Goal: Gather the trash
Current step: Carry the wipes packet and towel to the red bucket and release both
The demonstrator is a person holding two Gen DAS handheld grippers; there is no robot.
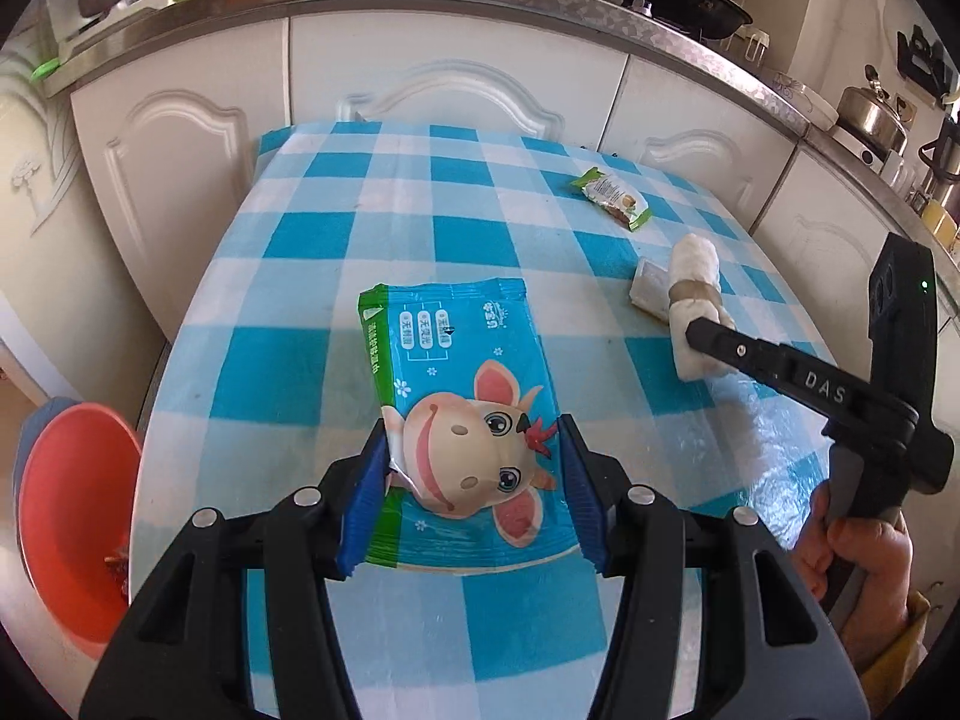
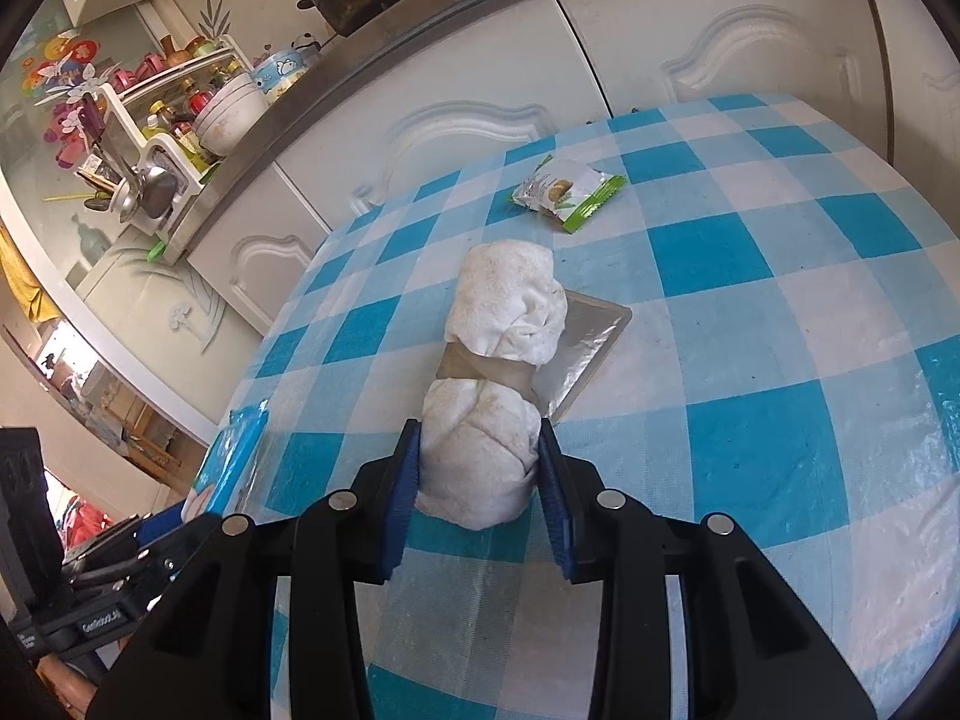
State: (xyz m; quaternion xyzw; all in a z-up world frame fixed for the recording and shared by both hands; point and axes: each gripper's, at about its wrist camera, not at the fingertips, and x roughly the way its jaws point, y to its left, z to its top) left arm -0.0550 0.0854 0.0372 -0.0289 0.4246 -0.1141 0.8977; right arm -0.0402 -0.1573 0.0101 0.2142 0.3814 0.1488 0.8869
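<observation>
Red basin [image 1: 72,516] sits low beside the table [image 1: 480,228], likely the trash bin. Left tongs [image 1: 474,468] clamp the wet-wipe pack [image 1: 456,396], lifted for carrying. Right tongs [image 2: 480,468] squeeze the banded tissue wad [image 2: 498,372]; green wrapper [image 2: 564,192] waits beyond.

White kitchen cabinets [image 1: 456,72], checked table [image 1: 372,192]

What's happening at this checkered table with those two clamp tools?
A person is clearing trash with two handheld grippers. The left gripper grips a blue wet-wipe packet; the right gripper is shut on a white paper roll. A small green snack wrapper still lies on the table, and a red basin waits beside it.
</observation>
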